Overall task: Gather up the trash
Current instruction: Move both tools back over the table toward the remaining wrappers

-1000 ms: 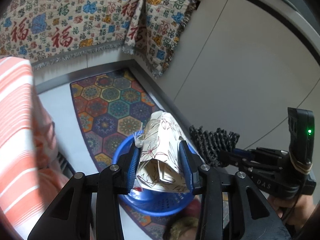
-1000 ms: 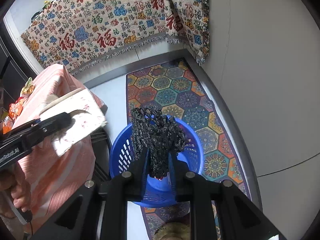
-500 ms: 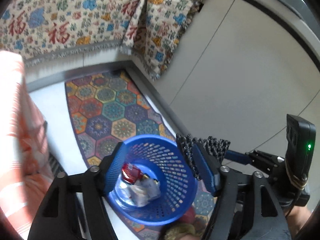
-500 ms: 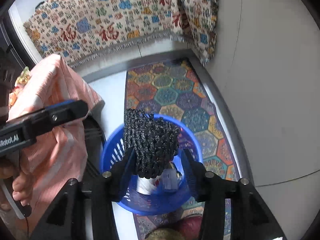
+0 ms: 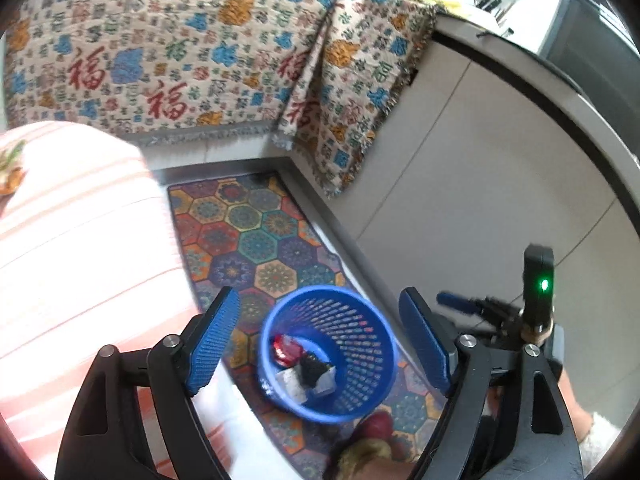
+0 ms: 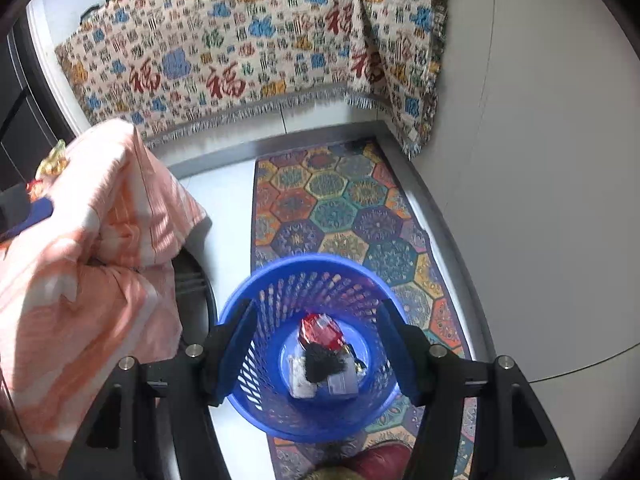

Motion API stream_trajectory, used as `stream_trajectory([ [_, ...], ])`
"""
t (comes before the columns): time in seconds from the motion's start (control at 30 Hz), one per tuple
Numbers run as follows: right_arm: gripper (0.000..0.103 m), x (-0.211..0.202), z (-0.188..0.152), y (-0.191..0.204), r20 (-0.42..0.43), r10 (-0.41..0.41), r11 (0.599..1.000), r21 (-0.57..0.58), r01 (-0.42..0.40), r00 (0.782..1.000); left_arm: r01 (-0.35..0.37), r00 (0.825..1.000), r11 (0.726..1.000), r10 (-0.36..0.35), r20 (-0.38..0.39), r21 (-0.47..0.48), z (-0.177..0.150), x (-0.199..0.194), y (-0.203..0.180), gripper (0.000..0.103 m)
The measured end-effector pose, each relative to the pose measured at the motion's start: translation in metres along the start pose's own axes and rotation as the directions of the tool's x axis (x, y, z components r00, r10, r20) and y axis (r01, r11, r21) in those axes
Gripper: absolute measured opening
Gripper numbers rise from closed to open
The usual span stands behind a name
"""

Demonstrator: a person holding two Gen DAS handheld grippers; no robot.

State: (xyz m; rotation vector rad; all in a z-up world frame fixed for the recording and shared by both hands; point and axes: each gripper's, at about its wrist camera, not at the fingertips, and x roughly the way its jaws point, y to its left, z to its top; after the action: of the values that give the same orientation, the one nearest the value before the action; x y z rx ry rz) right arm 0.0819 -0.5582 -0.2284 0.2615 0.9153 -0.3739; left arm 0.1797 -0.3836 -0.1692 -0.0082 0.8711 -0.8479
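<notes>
A blue mesh basket (image 5: 380, 344) (image 6: 248, 380) stands on the floor rug. Inside lie a black net piece (image 6: 322, 362) (image 5: 314, 368), a red wrapper (image 6: 320, 330) (image 5: 286, 348) and white patterned paper (image 6: 300, 378) (image 5: 290, 386). My left gripper (image 5: 318, 300) hovers high above the basket, its jaws opening with nothing between them. My right gripper (image 6: 316, 310) hangs just over the rim, its jaws also opening and empty. One of the right gripper's blue fingers (image 5: 456, 303) shows at the right of the left wrist view.
A hexagon-patterned rug (image 6: 332, 208) runs along white cabinet fronts (image 5: 480, 184). An orange-striped cloth (image 6: 100, 260) covers a table on the left, with small wrappers (image 6: 52, 160) on top. A patterned blanket (image 5: 180, 60) hangs behind. A red shoe (image 6: 376, 460) is by the basket.
Both grippers opened. The patterned paper fell from the left gripper and the black net from the right, and both now lie in the basket. The left gripper rose and drew back.
</notes>
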Motion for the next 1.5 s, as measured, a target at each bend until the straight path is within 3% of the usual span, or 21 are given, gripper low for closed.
stream_trajectory([
  [0.13,0.063,-0.018,0.001,0.019,0.063,-0.019,0.999,-0.031,0.021,0.998,-0.083,0.997,0.996,0.083,-0.009,0.019,-0.02,-0.042,0.04,0.087],
  [0.23,0.063,-0.036,-0.002,0.046,0.112,0.004,0.998,-0.07,0.004,0.994,-0.181,0.983,0.984,0.181,-0.015,0.003,-0.037,-0.074,0.082,0.087],
  [0.4,0.063,-0.064,-0.005,0.128,0.143,0.108,0.977,-0.2,-0.078,0.984,-0.36,0.933,0.931,0.357,-0.052,-0.067,-0.067,-0.125,0.167,0.087],
  [0.53,0.063,-0.077,-0.012,0.225,0.079,0.232,0.912,-0.364,-0.189,0.969,-0.453,0.891,0.884,0.448,-0.07,-0.117,-0.086,-0.154,0.223,0.087],
  [0.6,0.063,-0.073,-0.017,0.272,0.022,0.281,0.874,-0.419,-0.246,0.959,-0.473,0.881,0.866,0.466,-0.082,-0.162,-0.094,-0.165,0.247,0.087],
  [0.73,0.063,-0.05,-0.029,0.346,-0.048,0.301,0.816,-0.504,-0.283,0.952,-0.512,0.858,0.833,0.507,-0.079,-0.212,-0.105,-0.18,0.282,0.088],
  [0.9,0.065,-0.008,-0.028,0.4,-0.107,0.26,0.796,-0.539,-0.276,0.96,-0.519,0.854,0.834,0.514,-0.079,-0.186,-0.105,-0.18,0.292,0.096],
  [0.97,0.065,-0.003,-0.024,0.41,-0.081,0.256,0.794,-0.551,-0.258,0.963,-0.52,0.854,0.838,0.513,-0.088,-0.165,-0.103,-0.177,0.294,0.099],
  [1.07,0.069,0.006,-0.016,0.421,-0.086,0.263,0.795,-0.546,-0.266,0.961,-0.538,0.843,0.834,0.528,-0.105,-0.123,-0.099,-0.174,0.301,0.101],
  [1.2,0.076,0.014,-0.01,0.422,-0.059,0.271,0.807,-0.531,-0.26,0.961,-0.535,0.844,0.838,0.525,-0.11,-0.108,-0.095,-0.177,0.315,0.103],
  [1.33,0.077,0.014,-0.008,0.422,-0.059,0.273,0.808,-0.528,-0.262,0.96,-0.538,0.843,0.834,0.529,-0.101,-0.123,-0.089,-0.181,0.327,0.102],
  [1.4,0.077,0.013,-0.008,0.422,-0.058,0.272,0.808,-0.528,-0.261,0.96,-0.526,0.85,0.838,0.522,-0.071,-0.147,-0.087,-0.186,0.329,0.1],
  [1.5,0.077,0.014,-0.007,0.422,-0.055,0.268,0.808,-0.531,-0.255,0.962,-0.47,0.878,0.866,0.478,0.009,-0.173,-0.075,-0.198,0.326,0.098],
])
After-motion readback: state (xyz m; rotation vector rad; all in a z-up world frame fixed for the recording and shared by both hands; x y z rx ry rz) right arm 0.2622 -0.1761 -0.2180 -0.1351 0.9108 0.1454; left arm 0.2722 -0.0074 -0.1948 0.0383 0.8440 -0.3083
